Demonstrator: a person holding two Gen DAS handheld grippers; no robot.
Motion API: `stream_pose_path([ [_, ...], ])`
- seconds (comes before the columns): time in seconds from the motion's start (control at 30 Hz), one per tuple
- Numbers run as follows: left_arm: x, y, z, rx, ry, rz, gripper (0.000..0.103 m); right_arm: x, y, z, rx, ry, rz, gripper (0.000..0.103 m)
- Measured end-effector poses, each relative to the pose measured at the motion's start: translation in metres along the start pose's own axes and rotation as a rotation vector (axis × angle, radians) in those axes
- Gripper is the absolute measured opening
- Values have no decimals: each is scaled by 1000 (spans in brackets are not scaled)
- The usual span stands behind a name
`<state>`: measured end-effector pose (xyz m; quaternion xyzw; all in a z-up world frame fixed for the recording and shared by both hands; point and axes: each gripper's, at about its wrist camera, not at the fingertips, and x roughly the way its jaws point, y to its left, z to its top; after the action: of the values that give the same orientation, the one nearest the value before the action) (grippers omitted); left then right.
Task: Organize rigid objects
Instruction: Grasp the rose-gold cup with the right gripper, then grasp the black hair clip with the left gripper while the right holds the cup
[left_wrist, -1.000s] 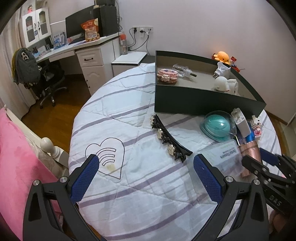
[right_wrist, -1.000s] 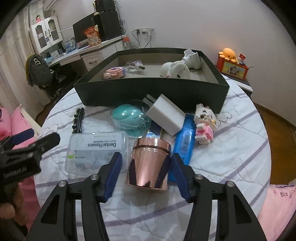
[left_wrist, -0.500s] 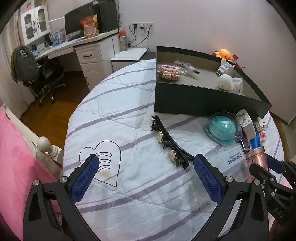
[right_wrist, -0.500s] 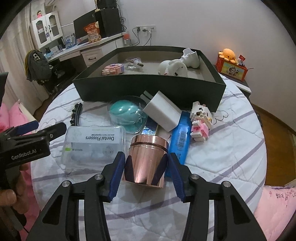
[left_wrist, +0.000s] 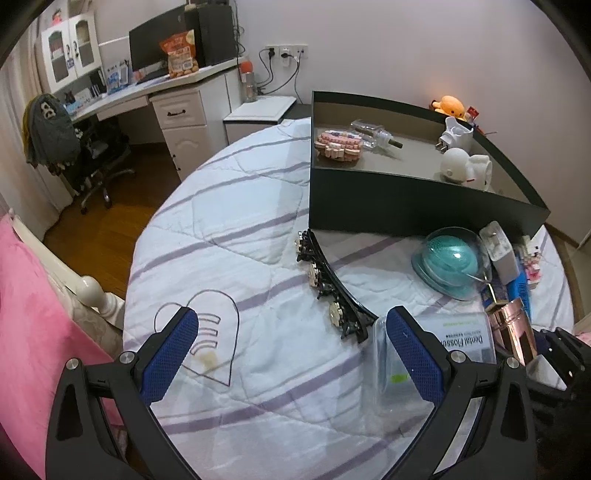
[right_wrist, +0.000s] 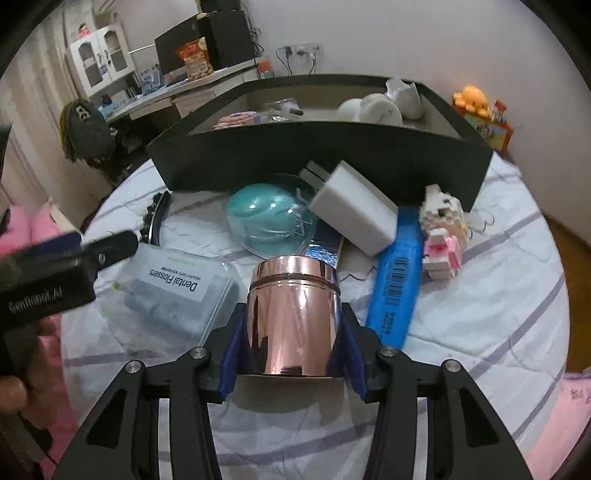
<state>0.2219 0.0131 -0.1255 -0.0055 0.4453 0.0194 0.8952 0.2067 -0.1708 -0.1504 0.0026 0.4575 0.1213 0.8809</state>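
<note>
Right gripper (right_wrist: 293, 341): pads pinch the tin (right_wrist: 293, 314) low on its two sides, no gap showing.
Tin: rose-gold, lidded, upright between the pads, its base at the quilt (right_wrist: 480, 332).
Handling: rigid, probably light; the polished wall looks slippery, so a grip below the lid seam (right_wrist: 293, 282) seems safest.
Left gripper (left_wrist: 291, 354): jaws spread wide, nothing between them but quilt.
Floss box (right_wrist: 173, 291): just left of the tin.
Tray (right_wrist: 332, 155): straight ahead, beyond the clutter; likely destination.
Risk: a tilted tin may slip.

Bare quilt (left_wrist: 229, 229) left of hair clip (left_wrist: 332, 291); clutter (right_wrist: 354, 210) probably blocks the box wall (right_wrist: 332, 155).
</note>
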Motion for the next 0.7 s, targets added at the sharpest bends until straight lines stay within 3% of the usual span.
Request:
stream_pose_path([
  [0.27, 20, 3, 14, -20, 15, 5, 103, -9, -13, -2, 62, -17, 37, 48],
  [0.37, 37, 4, 14, -39, 42, -16, 97, -10, -12, -1, 64, -16, 40, 48],
  [0.47, 46, 5, 15, -62, 53, -48, 77, -11, -12, 0, 68, -17, 46, 48],
  [0.5, 46, 5, 16, -61, 47, -45, 61, -12, -13, 1, 70, -18, 49, 48],
  [0.63, 45, 7, 17, -39, 44, -74, 23, -17, -14, 5, 79, -30, 63, 48],
  [0.7, 44, 12, 15, -46, 52, -108, 20, -19, -15, 6, 83, -35, 67, 48],
])
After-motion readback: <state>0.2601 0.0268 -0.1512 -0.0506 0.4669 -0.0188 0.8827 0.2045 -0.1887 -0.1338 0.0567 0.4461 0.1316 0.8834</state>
